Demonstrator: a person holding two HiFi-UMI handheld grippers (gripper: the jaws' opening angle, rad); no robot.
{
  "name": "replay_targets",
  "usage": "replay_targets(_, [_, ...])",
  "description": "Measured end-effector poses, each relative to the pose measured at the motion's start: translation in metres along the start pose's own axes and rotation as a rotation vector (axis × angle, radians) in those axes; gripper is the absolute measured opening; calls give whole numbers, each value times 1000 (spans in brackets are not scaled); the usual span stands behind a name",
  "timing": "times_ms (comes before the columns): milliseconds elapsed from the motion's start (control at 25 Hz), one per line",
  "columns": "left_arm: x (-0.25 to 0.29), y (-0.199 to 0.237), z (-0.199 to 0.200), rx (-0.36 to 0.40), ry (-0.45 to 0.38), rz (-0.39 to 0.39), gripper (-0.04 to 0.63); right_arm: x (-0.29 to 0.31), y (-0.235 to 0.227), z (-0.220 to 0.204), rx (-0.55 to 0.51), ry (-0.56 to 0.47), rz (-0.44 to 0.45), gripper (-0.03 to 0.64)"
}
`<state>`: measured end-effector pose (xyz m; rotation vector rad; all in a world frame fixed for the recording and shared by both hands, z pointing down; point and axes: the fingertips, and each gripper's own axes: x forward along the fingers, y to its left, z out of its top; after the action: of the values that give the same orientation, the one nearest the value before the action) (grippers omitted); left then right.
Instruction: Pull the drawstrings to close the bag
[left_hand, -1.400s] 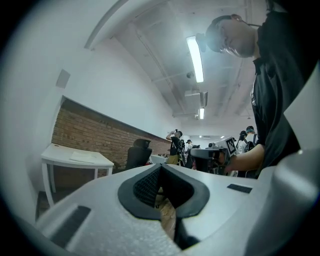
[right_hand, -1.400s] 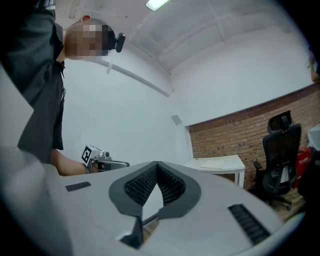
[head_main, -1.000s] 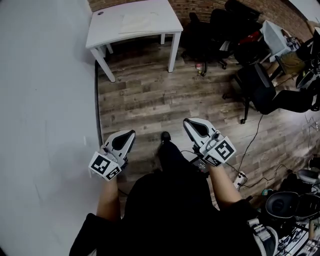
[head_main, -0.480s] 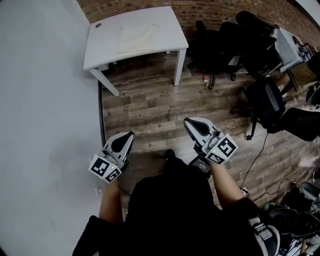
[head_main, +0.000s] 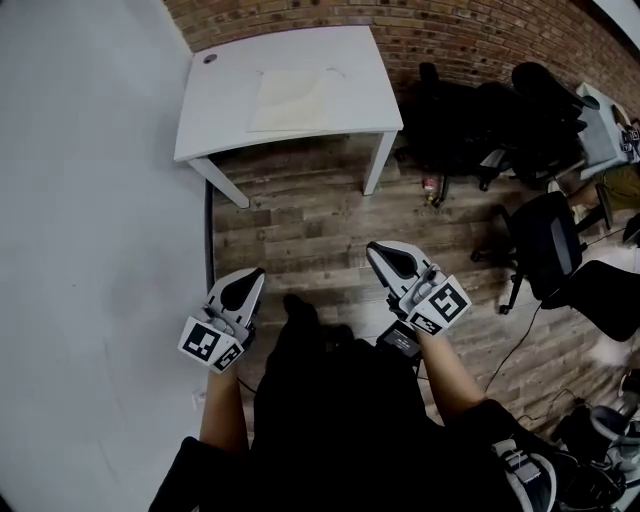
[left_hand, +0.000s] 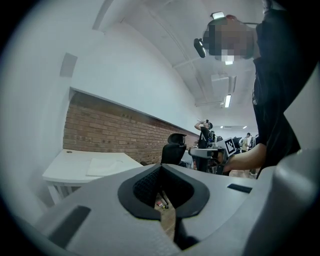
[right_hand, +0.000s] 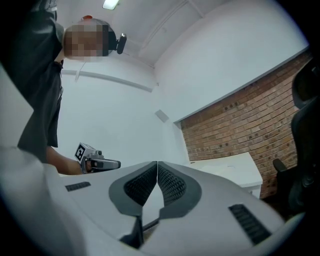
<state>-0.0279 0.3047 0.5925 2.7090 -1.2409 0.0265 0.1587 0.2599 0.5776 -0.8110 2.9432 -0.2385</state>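
Note:
A flat cream bag (head_main: 292, 98) lies on the white table (head_main: 225, 115) at the top of the head view, well ahead of both grippers. It also shows pale on the tabletop in the left gripper view (left_hand: 104, 166). My left gripper (head_main: 248, 279) is held level at waist height over the wood floor, jaws shut with nothing between them. My right gripper (head_main: 381, 254) is level beside it, also shut and empty. In the right gripper view the table (right_hand: 235, 169) stands against the brick wall.
A white wall (head_main: 90, 260) runs along the left. Black office chairs (head_main: 545, 235) and a cluttered desk stand at the right. Cables trail over the wood floor (head_main: 300, 215) at the lower right. A brick wall (head_main: 470, 30) lies behind the table.
The table with the bag has come nearer and lower in the head view as the person walks toward it. Both grippers stay shut and keep their places in front of the body.

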Motion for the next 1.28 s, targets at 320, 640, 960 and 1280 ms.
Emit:
replay_targets(320, [44, 125, 14, -5, -18, 10, 14, 91, -66, -3, -11, 41, -66, 6])
replay_targets(640, [101, 247, 35, 67, 15, -19, 14, 204, -118, 24, -73, 62, -117, 6])
replay_targets(960, [159, 318, 29, 34, 16, -60, 14, 249, -187, 29, -118, 95, -227, 6])
replay_targets(1280, [239, 377, 19, 48, 80, -72, 15, 286, -304, 8, -121, 136, -309, 31])
